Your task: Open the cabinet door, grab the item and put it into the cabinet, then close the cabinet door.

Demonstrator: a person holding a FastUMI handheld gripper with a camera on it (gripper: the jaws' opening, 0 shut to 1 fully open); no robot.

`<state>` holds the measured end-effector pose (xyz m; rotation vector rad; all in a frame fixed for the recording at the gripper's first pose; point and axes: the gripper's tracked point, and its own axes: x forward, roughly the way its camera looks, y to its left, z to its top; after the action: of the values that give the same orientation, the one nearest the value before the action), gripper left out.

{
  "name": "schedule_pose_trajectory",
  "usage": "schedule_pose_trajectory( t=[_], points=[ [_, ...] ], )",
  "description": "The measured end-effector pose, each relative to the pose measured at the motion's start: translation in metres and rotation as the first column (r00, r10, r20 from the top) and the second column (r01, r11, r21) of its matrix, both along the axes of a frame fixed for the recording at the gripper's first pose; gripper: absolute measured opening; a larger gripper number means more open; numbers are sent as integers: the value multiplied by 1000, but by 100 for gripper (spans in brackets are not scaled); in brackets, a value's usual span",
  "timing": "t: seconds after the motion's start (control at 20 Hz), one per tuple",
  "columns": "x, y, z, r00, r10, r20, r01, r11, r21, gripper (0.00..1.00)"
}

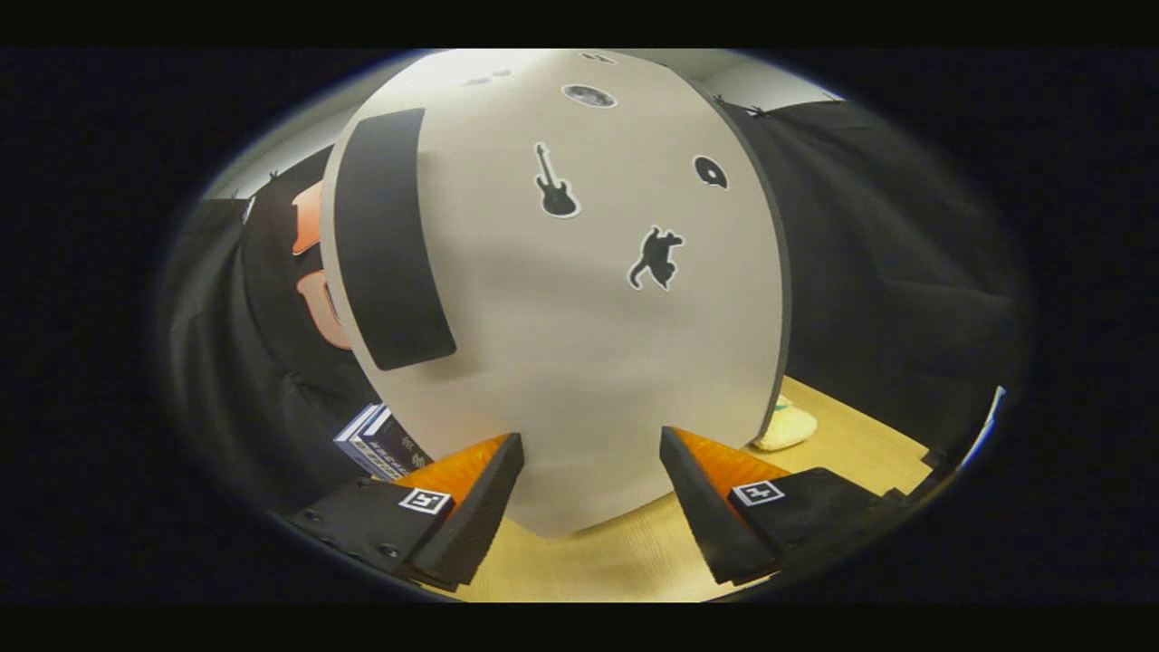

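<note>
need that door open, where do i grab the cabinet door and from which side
Take the dark vertical handle strip near the left edge of the cabinet door, coming straight on from the front. It is long and narrow, probably a grip. The gripper is open, facing the door's lower middle.

my gripper (590,453) hangs spread before the pale grey stickered cabinet door (579,344), which hides most of a blue printed box (376,444) and a pale soft lump (786,427), too hidden to identify.
</note>
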<state>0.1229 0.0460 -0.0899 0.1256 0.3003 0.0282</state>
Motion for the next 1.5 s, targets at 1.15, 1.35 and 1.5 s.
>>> schedule_pose_trajectory(
  t=[1.15,1.35,1.5],
  points=[
    [-150,-45,143,978,-10,207,37,991,-127,97],
    [-155,-47,138,981,-11,194,34,993,-116,97],
    [-155,-47,137,981,-15,194,38,993,-116,97]
  ],
)
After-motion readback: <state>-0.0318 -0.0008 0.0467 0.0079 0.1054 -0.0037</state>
